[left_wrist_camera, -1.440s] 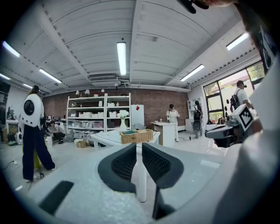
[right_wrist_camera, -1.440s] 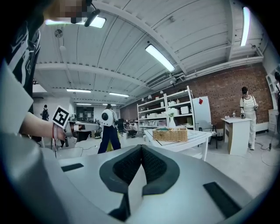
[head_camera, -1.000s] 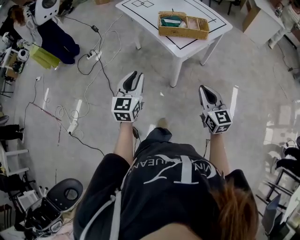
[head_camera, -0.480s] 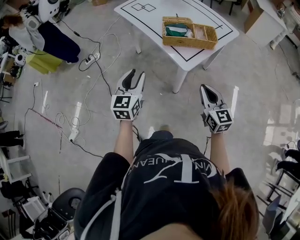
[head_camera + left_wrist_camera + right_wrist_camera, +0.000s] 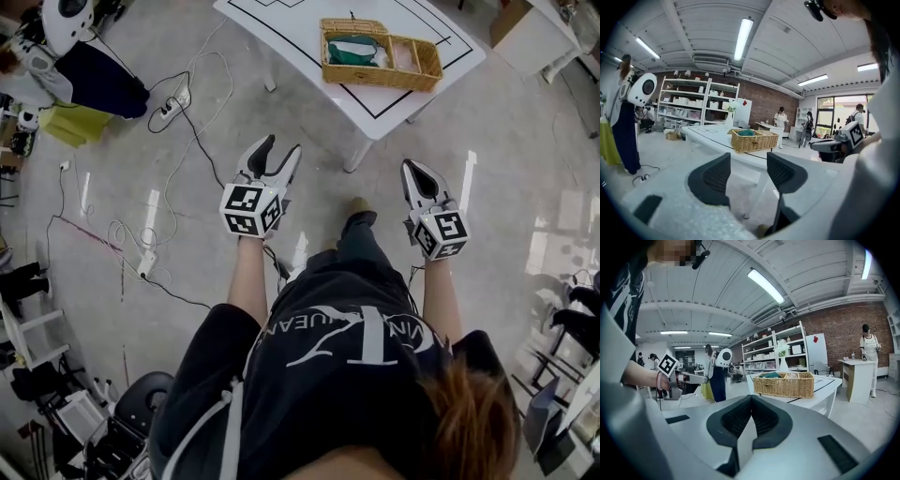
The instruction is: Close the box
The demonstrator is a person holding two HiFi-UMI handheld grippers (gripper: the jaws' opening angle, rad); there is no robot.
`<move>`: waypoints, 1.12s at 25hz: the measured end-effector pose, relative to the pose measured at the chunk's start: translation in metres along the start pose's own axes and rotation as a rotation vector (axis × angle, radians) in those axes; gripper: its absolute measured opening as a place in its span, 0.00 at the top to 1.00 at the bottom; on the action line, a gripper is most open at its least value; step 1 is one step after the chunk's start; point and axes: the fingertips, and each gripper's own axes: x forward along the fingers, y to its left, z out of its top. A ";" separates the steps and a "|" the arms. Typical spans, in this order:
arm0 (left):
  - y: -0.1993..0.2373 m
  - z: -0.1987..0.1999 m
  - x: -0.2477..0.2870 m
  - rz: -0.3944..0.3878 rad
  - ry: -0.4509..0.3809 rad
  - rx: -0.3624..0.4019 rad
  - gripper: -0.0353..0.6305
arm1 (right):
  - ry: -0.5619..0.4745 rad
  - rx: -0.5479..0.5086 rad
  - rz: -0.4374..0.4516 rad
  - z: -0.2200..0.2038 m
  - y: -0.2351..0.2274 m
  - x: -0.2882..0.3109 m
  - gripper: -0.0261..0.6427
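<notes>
The box is a woven wicker basket (image 5: 380, 54) with its top open and something green in its left half. It stands on a white table (image 5: 300, 37) ahead of me. My left gripper (image 5: 281, 146) hangs over the floor short of the table; its jaws have just been opening and stand apart with nothing between them. My right gripper (image 5: 413, 168) is level with it on the right, shut and empty. The left gripper view has the basket (image 5: 753, 139) beyond the parted fingers (image 5: 715, 174). In the right gripper view the basket (image 5: 783, 383) sits above the closed gripper (image 5: 751, 399).
Cables and a power strip (image 5: 173, 103) trail over the grey floor to the left. A person in dark clothes (image 5: 94, 70) stands at the far left. Shelves (image 5: 693, 108) line the brick back wall. A second white table (image 5: 530, 33) is at the far right.
The table and basket have come nearer as both grippers moved forward. The left jaws went from nearly shut to wide apart. The right jaws stayed shut.
</notes>
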 end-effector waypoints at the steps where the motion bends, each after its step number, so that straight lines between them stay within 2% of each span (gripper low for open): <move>1: 0.000 -0.002 0.005 -0.016 0.008 -0.004 0.58 | 0.005 0.001 -0.002 -0.002 -0.004 0.005 0.97; 5: 0.011 -0.001 0.028 -0.031 0.029 0.000 0.55 | 0.012 0.005 0.005 -0.003 -0.017 0.028 0.97; 12: 0.048 0.034 0.088 -0.003 0.024 0.034 0.56 | -0.003 -0.007 0.020 0.024 -0.055 0.085 0.97; 14: 0.055 0.043 0.105 -0.012 0.021 0.007 0.56 | -0.001 -0.013 0.021 0.031 -0.065 0.099 0.97; 19: 0.077 0.062 0.140 -0.018 -0.012 -0.130 0.56 | 0.027 -0.038 0.033 0.036 -0.085 0.126 0.97; 25: 0.095 0.066 0.180 -0.020 0.014 -0.213 0.57 | 0.045 -0.036 0.044 0.038 -0.106 0.153 0.97; 28: 0.100 0.064 0.197 -0.028 0.040 -0.228 0.57 | 0.054 -0.030 0.044 0.037 -0.114 0.163 0.97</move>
